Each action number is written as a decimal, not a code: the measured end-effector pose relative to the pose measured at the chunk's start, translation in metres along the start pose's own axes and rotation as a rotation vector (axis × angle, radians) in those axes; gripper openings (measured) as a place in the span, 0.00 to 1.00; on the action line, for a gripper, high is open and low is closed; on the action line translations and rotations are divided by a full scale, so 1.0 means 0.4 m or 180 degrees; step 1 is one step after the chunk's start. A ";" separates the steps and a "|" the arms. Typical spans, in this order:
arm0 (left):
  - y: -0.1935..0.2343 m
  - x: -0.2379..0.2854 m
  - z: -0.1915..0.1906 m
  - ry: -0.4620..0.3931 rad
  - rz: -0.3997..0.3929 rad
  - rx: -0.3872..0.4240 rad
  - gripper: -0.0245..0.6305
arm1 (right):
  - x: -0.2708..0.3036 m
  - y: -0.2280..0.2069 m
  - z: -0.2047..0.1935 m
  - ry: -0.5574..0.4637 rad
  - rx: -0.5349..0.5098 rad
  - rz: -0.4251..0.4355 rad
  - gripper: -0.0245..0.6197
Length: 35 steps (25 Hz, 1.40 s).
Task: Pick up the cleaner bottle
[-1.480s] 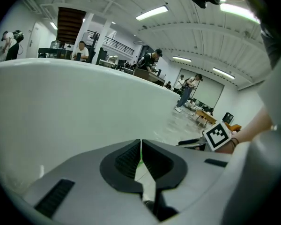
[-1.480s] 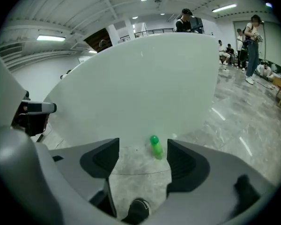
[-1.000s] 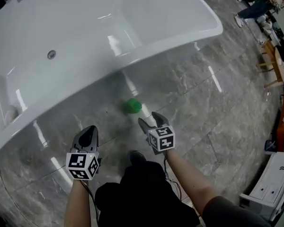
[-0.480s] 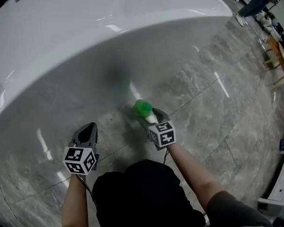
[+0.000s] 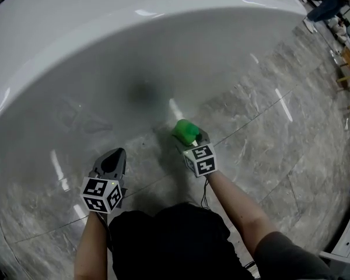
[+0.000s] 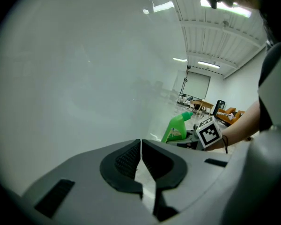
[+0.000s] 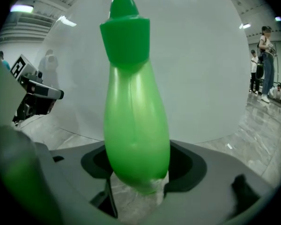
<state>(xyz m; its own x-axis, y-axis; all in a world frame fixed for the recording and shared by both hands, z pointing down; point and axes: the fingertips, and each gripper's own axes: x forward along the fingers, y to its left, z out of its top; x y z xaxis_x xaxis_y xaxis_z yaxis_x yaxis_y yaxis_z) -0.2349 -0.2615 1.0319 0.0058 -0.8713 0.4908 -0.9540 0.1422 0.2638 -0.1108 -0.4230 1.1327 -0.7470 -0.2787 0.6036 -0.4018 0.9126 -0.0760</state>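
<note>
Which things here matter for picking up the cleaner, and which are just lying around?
For the job: cleaner bottle; right gripper, shut on it.
Just around: bathtub; tiled floor; left gripper, shut and empty.

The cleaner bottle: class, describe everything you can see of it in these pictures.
The cleaner bottle is bright green, glossy plastic, with a rounded body narrowing to a green cap and pointed spout, and a pale label low on it. It is roughly upright, held between the fingers of the right gripper, close to the white bathtub over grey floor tiles.
</note>
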 end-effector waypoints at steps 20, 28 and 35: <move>0.033 -0.034 -0.032 0.0061 0.0031 0.0013 0.07 | 0.031 -0.078 -0.011 -0.0150 0.1031 -0.0146 0.35; 0.045 -0.045 -0.043 0.0103 0.0041 0.0017 0.07 | -0.003 -0.141 -0.042 -0.0730 0.2899 0.0142 0.35; 0.042 -0.046 -0.033 0.0051 -0.0004 -0.0005 0.07 | -0.042 -0.088 -0.005 -0.1311 0.3675 0.0829 0.35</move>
<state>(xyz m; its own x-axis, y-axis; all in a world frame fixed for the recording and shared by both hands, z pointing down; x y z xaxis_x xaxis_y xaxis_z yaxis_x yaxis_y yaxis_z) -0.2470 -0.2367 1.0383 0.0117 -0.8638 0.5037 -0.9536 0.1420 0.2657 -0.0832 -0.4501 1.1268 -0.9001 -0.3924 0.1893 -0.2909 0.2179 -0.9316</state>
